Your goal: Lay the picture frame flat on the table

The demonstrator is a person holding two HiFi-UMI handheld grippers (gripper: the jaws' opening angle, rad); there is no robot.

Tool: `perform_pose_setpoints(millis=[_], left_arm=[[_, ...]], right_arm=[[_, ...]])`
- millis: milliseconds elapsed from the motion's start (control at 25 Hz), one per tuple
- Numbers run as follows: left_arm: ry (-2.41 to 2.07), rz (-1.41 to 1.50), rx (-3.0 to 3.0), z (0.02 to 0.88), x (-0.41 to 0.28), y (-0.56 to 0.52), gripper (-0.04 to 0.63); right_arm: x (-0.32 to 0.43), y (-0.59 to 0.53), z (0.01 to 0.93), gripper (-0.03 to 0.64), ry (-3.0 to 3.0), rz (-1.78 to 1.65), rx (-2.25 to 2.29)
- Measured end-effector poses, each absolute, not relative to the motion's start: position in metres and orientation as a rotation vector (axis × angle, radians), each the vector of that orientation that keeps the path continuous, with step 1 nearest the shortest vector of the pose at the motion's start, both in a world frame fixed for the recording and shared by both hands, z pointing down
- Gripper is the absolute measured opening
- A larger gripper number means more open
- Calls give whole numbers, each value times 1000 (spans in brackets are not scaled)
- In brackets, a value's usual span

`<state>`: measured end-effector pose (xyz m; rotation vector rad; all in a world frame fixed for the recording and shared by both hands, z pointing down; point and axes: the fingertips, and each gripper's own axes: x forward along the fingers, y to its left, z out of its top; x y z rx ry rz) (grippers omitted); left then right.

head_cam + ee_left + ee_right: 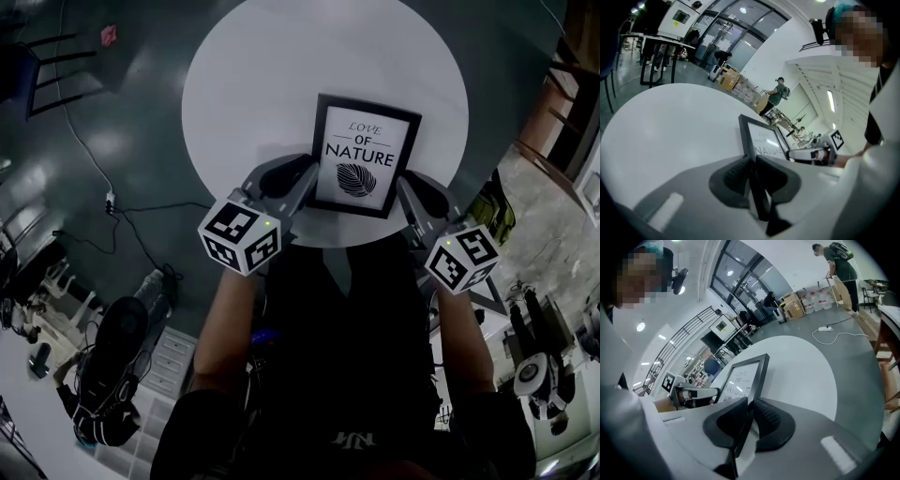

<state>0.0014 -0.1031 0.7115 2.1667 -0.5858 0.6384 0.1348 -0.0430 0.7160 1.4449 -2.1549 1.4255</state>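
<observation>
One picture frame (pixel 364 155), two grippers, and both have got it: the left gripper (pixel 306 178) is clamped on the frame's left edge, and the right gripper (pixel 407 193) is clamped on its right edge. The frame is tilted, its print facing the person, over the near part of the single round white table (pixel 262 84).

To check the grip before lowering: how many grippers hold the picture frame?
2. The left gripper is shut on the left edge of the picture frame; the right gripper is shut on its right edge. No other gripper shows.
</observation>
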Motion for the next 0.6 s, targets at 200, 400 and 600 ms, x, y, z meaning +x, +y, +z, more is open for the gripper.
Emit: perform_pose_setpoints(millis=[200,400,600], left_arm=[[-598,680,2166,714,5,-103,44],[-618,762,2174,721,7,-102,46],[-634,809,2162,721,4,-101,46]], right_arm=[[136,-40,720,32,-2137,1404,1450],[136,-39,727,36,-2114,1377,1464],[132,-39,728,40,-2091,1293,1459]])
